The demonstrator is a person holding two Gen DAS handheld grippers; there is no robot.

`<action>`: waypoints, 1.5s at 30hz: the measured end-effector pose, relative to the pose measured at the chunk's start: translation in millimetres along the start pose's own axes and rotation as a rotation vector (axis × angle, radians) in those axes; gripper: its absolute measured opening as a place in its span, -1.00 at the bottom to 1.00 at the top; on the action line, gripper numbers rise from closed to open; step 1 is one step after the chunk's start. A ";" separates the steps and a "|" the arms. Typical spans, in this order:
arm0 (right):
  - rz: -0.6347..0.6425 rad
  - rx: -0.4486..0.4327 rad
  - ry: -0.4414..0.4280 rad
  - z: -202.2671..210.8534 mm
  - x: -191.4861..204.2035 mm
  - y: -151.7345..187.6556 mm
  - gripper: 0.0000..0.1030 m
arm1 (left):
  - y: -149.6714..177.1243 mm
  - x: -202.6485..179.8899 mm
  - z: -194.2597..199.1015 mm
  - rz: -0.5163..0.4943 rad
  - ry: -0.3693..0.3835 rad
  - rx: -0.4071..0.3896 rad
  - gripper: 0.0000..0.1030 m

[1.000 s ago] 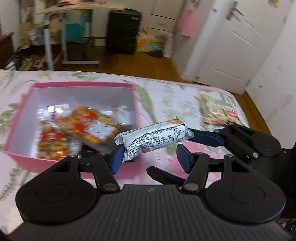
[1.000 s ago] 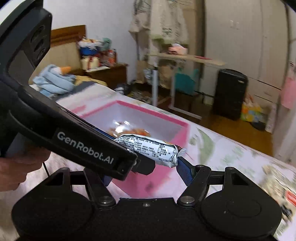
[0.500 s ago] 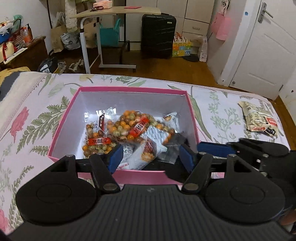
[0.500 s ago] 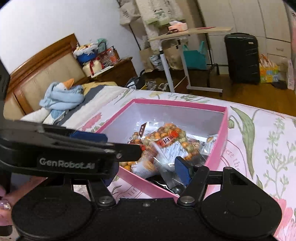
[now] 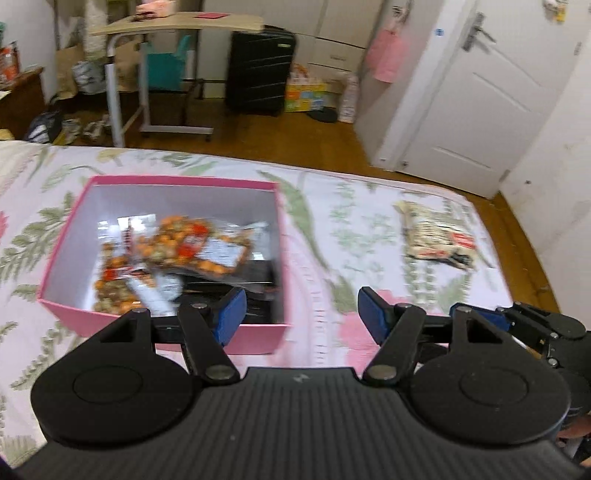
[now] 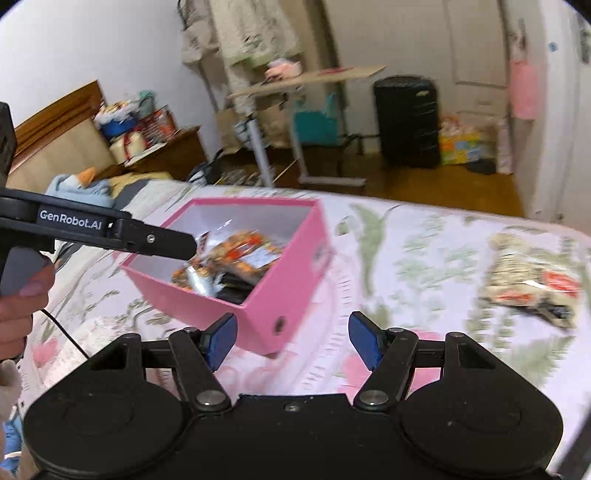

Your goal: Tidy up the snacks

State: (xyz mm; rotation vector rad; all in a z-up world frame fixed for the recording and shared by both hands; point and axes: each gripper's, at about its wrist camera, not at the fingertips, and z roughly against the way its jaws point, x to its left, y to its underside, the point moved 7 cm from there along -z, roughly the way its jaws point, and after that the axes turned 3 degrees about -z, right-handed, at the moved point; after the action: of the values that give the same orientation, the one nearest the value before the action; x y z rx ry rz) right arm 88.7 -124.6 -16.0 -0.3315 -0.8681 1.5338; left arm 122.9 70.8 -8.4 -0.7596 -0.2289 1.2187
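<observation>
A pink box [image 5: 255,338] sits on the floral bedspread and holds several snack packets [image 5: 192,251]; it also shows in the right wrist view [image 6: 295,258]. A beige snack packet [image 5: 436,240] lies on the bedspread to the box's right, also in the right wrist view [image 6: 528,280]. My left gripper [image 5: 297,314] is open and empty, near the box's front right corner. My right gripper [image 6: 293,338] is open and empty, right of the box. The left gripper's body [image 6: 110,229] shows at the left in the right wrist view.
The bed's far edge drops to a wooden floor [image 5: 295,147]. Beyond stand a rolling desk [image 5: 177,29], a black suitcase [image 5: 258,74] and a white door [image 5: 461,92]. A headboard and a blue soft toy [image 6: 77,184] are to the left.
One second ago both grippers held a white wrapped snack bar above the box. It now lies in the box, and both grippers are open and have pulled back to the right.
</observation>
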 end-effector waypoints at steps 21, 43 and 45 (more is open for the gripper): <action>-0.212 -0.152 0.540 71.7 -212.5 101.2 0.41 | 49.8 -206.8 -152.8 -0.178 0.349 0.149 0.21; -0.286 -0.089 0.550 34.0 -274.0 161.4 0.20 | 110.0 -345.5 -245.3 -0.278 0.581 0.382 0.13; -0.313 -0.080 0.524 37.2 -271.5 159.9 0.15 | 111.9 -341.4 -238.5 -0.281 0.581 0.376 0.13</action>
State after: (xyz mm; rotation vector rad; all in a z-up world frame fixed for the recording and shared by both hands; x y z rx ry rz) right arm -3.4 -382.3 -176.4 -0.5947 -0.5335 1.0519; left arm 45.3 -318.6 -176.5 -0.6904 0.3548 0.7058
